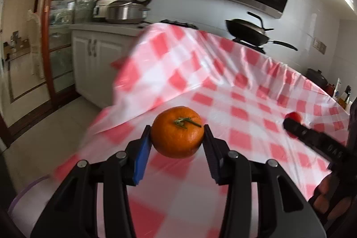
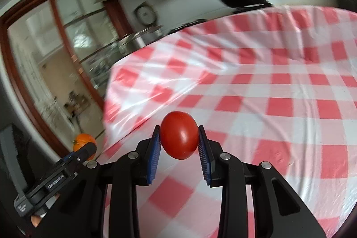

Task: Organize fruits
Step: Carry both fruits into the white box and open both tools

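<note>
**Both grippers loaded, nowhere to put the fruit yet**

Over the red-and-white checked tablecloth (image 1: 245,108), both tools are carrying fruit in mid-air. Left gripper (image 1: 177,133) is clamped on a mandarin (image 1: 177,132), blue pads pressing its two sides, green stem facing up toward the camera. Right gripper (image 2: 179,137) is closed tight on a small tomato (image 2: 179,135), squeezed across its narrow width, long axis standing roughly upright. From the right wrist view you can spot the mandarin off to the lower left, so the two tools ride side by side, near each other but not touching.

My read: this is the carry step, fruit picked, destination not in sight. No bowl or basket shows in either view, so I can't tell where they're headed.

Tips for doing it well: the background is smeared, so ease off before placing. Keep the tomato grip light, since that skin looks like it would split if squeezed harder. The mandarin is round and held only at its sides, so keep that gripper from tipping or it may roll out. Set each one down before opening the pads.
</note>
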`<state>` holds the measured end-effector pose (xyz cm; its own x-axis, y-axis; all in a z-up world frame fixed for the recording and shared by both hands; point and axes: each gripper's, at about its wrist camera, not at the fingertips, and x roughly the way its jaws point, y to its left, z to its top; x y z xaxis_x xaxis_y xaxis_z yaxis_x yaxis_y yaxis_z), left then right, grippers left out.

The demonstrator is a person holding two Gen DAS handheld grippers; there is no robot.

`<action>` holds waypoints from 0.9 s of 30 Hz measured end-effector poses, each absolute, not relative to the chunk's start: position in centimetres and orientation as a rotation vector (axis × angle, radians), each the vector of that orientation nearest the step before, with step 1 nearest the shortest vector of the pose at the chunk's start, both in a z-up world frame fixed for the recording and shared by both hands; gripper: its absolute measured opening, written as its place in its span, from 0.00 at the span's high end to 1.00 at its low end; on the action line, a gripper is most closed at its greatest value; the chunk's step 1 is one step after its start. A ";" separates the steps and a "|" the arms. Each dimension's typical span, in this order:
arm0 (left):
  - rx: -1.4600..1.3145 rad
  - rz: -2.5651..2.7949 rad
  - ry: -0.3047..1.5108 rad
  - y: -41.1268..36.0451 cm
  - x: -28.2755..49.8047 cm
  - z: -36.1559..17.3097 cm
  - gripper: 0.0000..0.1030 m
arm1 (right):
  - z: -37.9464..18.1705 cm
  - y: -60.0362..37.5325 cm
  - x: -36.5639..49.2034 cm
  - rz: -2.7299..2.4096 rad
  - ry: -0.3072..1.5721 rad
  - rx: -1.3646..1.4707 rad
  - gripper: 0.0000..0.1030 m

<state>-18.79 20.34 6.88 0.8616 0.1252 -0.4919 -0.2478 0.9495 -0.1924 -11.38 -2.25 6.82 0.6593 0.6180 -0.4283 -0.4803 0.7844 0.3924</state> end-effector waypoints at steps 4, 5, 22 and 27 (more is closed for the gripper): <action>-0.260 0.262 0.509 23.2 -22.5 6.3 0.56 | 7.0 0.4 -13.8 0.704 0.584 0.196 0.69; -0.254 0.287 0.510 24.1 -23.7 6.3 0.56 | 7.0 1.2 -14.4 0.720 0.587 0.177 0.69; -0.382 0.554 0.664 35.9 -35.6 -0.9 0.56 | 2.7 16.3 -27.0 1.130 0.676 -0.276 0.69; -0.421 0.603 0.773 37.8 -36.7 -4.8 0.56 | -0.8 19.9 -30.9 1.262 0.741 -0.466 0.69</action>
